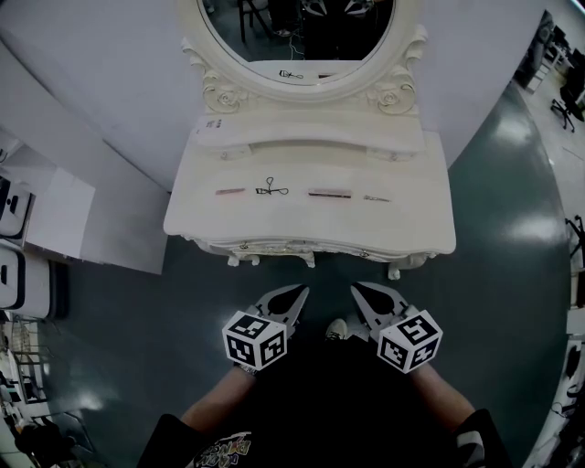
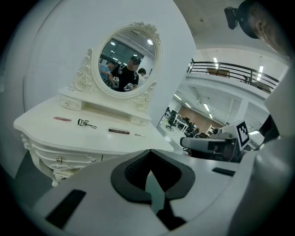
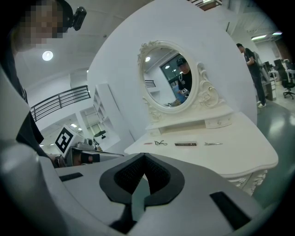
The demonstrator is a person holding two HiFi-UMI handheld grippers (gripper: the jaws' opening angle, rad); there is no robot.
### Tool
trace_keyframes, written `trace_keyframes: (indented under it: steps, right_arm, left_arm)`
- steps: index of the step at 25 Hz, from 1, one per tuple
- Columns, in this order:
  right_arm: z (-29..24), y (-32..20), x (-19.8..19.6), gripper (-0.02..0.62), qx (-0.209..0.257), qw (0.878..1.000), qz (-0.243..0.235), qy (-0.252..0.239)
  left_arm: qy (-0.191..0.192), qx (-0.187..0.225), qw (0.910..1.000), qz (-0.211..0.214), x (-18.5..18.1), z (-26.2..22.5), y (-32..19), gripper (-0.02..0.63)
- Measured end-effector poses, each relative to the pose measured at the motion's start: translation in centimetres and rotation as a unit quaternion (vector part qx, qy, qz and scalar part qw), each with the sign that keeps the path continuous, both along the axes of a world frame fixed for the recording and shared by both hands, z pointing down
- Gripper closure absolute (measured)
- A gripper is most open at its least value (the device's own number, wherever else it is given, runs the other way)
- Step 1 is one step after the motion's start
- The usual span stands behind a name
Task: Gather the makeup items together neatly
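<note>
Four makeup items lie in a row on the white dressing table (image 1: 420, 233): a pink stick (image 1: 230, 192), a black eyelash curler (image 1: 271, 190), a dark bar (image 1: 329, 194) and a thin silvery piece (image 1: 376, 198). The left gripper view shows the same row, from the stick (image 2: 61, 119) and curler (image 2: 86, 123) to the bar (image 2: 119, 132). In the right gripper view I see the curler (image 3: 160, 143) and bar (image 3: 185, 144). My left gripper (image 1: 302, 291) and right gripper (image 1: 356, 287) hang side by side over the floor before the table's front edge. Both are shut and hold nothing.
An oval mirror (image 1: 297, 27) in a carved frame stands at the back of the table above a raised shelf (image 1: 311, 135). White cabinets (image 1: 37, 228) stand at the left. A shoe (image 1: 336, 329) shows on the dark floor between the grippers.
</note>
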State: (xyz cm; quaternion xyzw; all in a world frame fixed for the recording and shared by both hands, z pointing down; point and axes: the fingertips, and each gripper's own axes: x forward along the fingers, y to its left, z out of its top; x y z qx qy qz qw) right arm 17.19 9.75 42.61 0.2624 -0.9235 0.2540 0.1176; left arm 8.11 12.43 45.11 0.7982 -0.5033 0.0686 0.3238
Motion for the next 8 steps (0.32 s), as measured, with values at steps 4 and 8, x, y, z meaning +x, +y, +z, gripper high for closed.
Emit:
trace_keyframes:
  steps: [4,8]
  right_arm:
    - [-0.10,-0.04,-0.40,0.567,0.000,1.000,-0.005,0.002]
    - [-0.12,-0.22,-0.72,0.568,0.002,1.000,-0.008,0.002]
  left_arm:
    - [0.000,0.000,1.0000,-0.002,-0.31,-0.13,-0.09,0.598]
    - [0.000,0.001,1.0000,-0.002,-0.46,-0.15,-0.35,0.598]
